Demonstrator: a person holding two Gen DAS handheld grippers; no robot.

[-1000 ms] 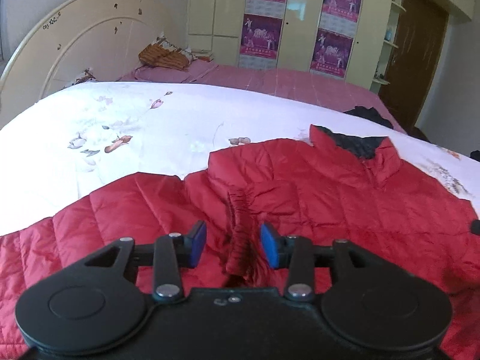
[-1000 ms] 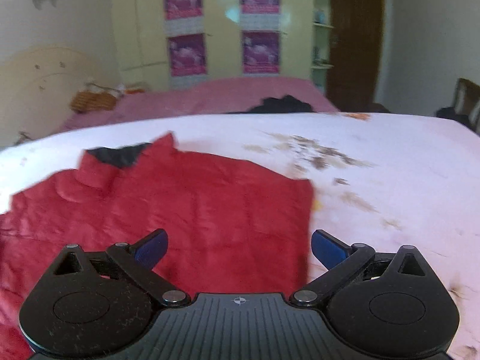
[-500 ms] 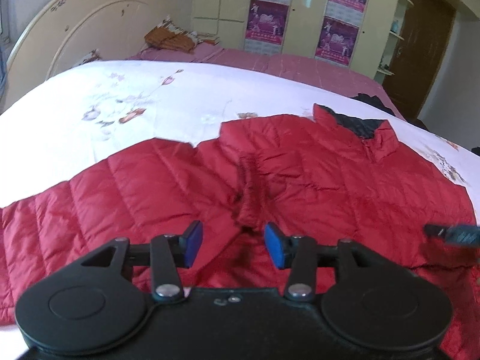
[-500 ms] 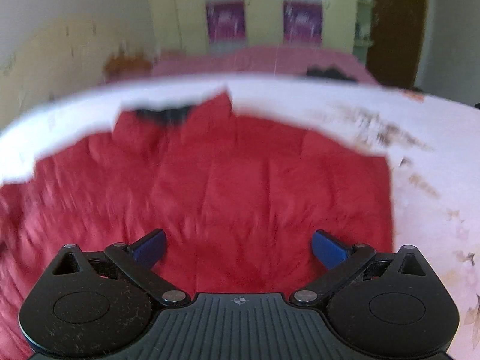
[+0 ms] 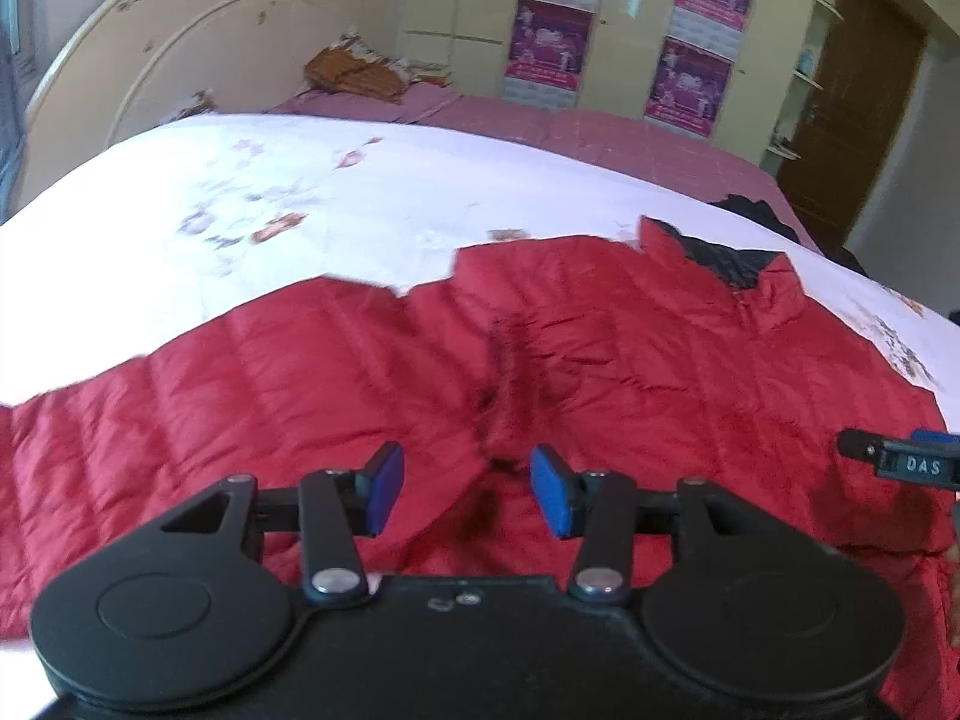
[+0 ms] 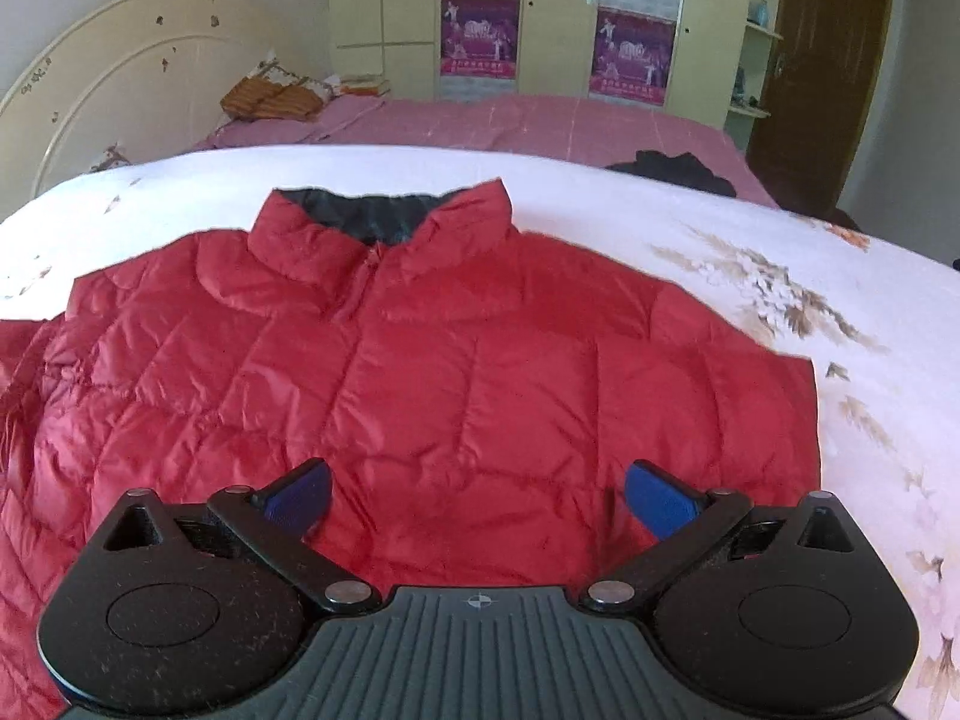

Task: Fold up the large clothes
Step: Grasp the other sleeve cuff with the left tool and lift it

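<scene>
red puffer jacket (image 6: 456,372) spread flat on bed (image 6: 750,252), collar away from cameras | left tool (image 5: 467,489) jaws parted, empty, above bunched sleeve cuff (image 5: 510,384) | right tool (image 6: 477,504) jaws wide apart, empty, above jacket front

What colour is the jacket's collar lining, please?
Dark grey-black collar lining, clearest in the right wrist view.

Your left wrist view is motion-blurred: the floral print on the white bedspread (image 5: 288,204) smears. The red puffer jacket (image 5: 372,384) runs off the left edge and under the left gripper (image 5: 465,489). The right gripper (image 5: 900,463) is cut off by the right edge. The jacket's hem hides beneath your right gripper's body.
</scene>
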